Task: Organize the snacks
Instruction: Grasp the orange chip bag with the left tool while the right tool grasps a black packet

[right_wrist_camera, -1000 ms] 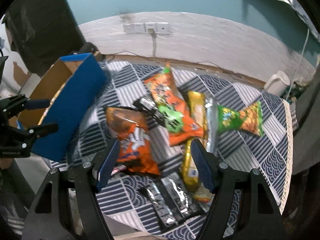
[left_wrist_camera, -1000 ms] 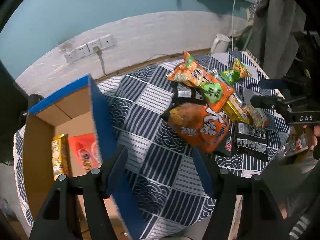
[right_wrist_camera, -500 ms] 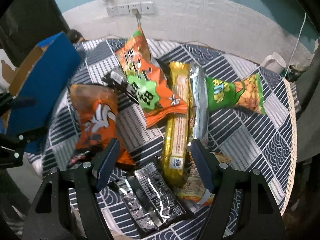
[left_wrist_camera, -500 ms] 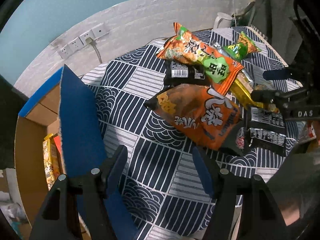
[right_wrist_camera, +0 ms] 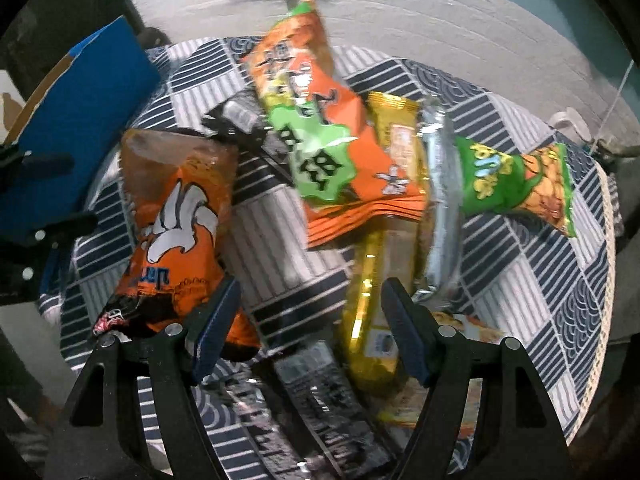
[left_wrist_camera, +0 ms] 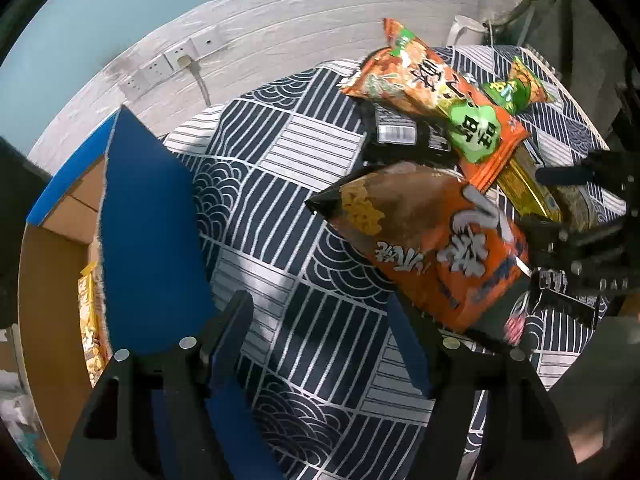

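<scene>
Snack packs lie piled on a table with a navy patterned cloth. An orange-brown chip bag lies nearest my open left gripper, just ahead and right of it; it also shows in the right wrist view. Behind it lie an orange-green bag, a gold bar pack, a silver pack, a green peanut bag and a black pack. My right gripper is open over the gold and black packs, holding nothing. A blue-sided cardboard box at the left holds a yellow snack.
A white wall with sockets and a plugged cable runs behind the table. A white kettle stands at the far right corner. The box's raised blue flap stands at the table's left edge. The right gripper shows in the left wrist view.
Both grippers moved forward and lower toward the snack pile. The chip bag and other packs now loom larger. The box has slid to the left edge of the left view.
</scene>
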Action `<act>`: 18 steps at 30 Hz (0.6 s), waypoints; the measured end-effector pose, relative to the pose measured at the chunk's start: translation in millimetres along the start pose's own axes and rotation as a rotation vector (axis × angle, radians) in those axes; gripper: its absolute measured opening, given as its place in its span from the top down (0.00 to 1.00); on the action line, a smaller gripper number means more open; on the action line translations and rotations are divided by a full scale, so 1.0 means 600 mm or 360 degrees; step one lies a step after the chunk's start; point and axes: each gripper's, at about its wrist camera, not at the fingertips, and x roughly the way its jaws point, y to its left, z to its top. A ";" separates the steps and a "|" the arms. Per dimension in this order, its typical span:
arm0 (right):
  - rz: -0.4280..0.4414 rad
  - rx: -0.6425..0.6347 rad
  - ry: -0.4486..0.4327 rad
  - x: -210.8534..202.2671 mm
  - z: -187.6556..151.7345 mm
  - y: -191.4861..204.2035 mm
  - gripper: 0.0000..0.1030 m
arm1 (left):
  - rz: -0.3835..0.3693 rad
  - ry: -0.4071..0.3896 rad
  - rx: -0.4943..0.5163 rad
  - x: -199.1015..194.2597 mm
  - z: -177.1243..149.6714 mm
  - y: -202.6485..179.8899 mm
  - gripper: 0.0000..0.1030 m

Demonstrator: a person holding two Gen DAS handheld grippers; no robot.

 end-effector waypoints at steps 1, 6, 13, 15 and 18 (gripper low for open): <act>0.0018 -0.0007 0.0002 0.002 0.002 0.003 0.29 | -0.0003 -0.0003 -0.0009 -0.002 0.000 0.003 0.31; 0.0120 -0.0044 0.0015 0.005 0.006 0.025 0.29 | -0.0059 -0.0015 -0.0031 -0.017 0.001 0.011 0.31; 0.0125 -0.0052 0.0008 -0.019 -0.012 0.013 0.28 | -0.0074 -0.0066 -0.0034 -0.046 0.003 0.009 0.24; 0.0138 -0.0021 0.0023 -0.028 -0.023 -0.001 0.23 | -0.0096 -0.0052 -0.0041 -0.047 0.007 0.002 0.24; 0.0139 -0.0006 0.0036 -0.041 -0.044 -0.015 0.22 | -0.0107 -0.0048 -0.0026 -0.049 0.014 -0.011 0.24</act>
